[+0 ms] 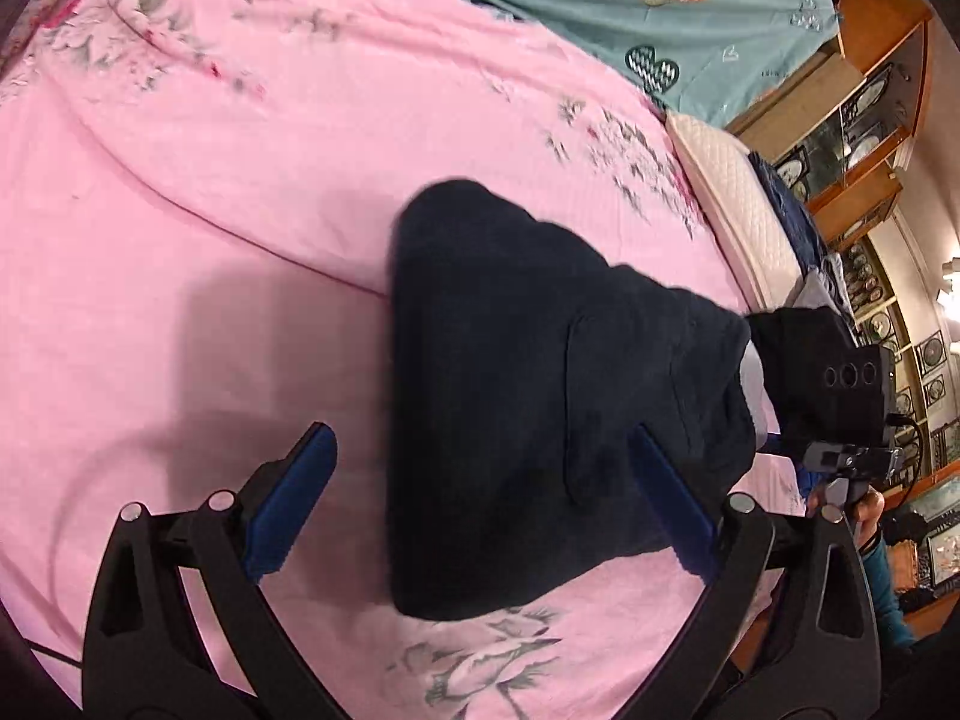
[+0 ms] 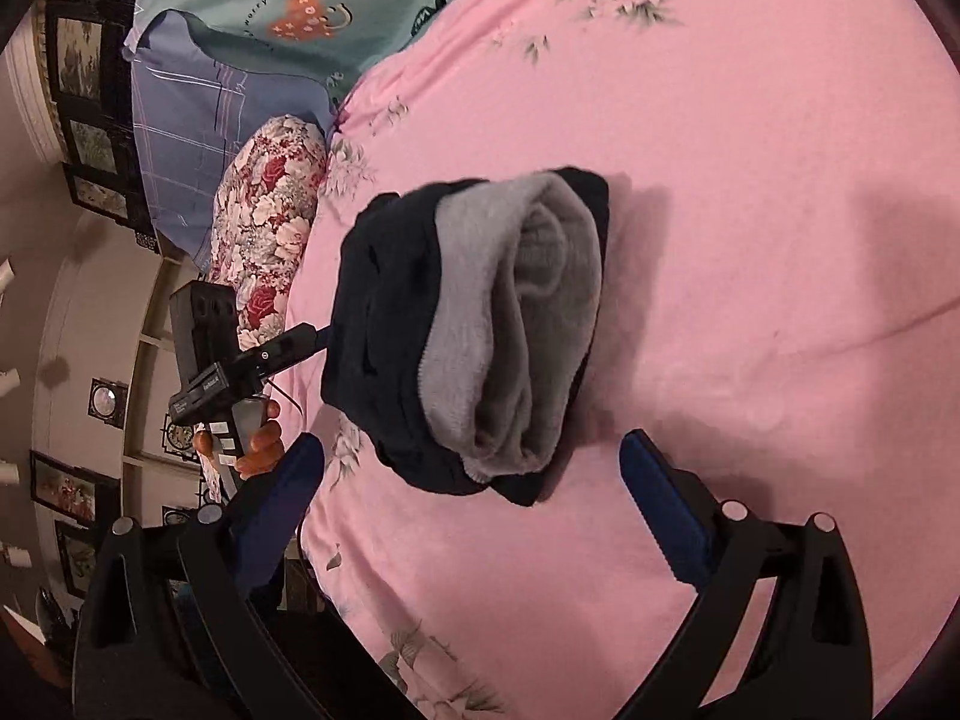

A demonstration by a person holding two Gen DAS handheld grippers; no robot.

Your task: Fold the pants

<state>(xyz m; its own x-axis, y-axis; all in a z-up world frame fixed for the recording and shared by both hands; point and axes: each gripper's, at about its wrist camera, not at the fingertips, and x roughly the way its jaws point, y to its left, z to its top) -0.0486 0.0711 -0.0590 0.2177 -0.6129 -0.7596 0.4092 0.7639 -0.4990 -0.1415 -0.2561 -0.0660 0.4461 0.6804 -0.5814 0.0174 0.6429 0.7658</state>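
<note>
- Left tongs (image 1: 480, 501): jaws stood wide apart, gripping nothing; blue ribbed pads on black frame. Right-hand pad overlapped the pants' near edge in the left wrist view; contact unclear.
- Right tongs (image 2: 471, 495): also spread wide, empty, same blue pads; hovered just short of the bundle.
- Pants (image 1: 540, 396): folded into a compact bundle, lying on the bed's pink sheet (image 1: 210, 180), between both tongs.
- Left wrist view only: the pants' dark navy outer face, roughly triangular, w/ a stitched pocket outline; fuzzy, soft-looking fabric.
- Right wrist view only: the bundle's open end, showing gray fleecy lining (image 2: 528, 324) rolled in layers inside the dark shell.
- Sheet: smooth pink cloth w/ gray-green floral print, a few long creases.
- Beyond: teal blanket (image 1: 600, 6) w/ heart motifs; red-and-white floral pillow (image 2: 270, 210) seen from the right wrist view only.
- Each view caught the other device at the bed's edge, a hand (image 2: 258, 441) on its handle.
</note>
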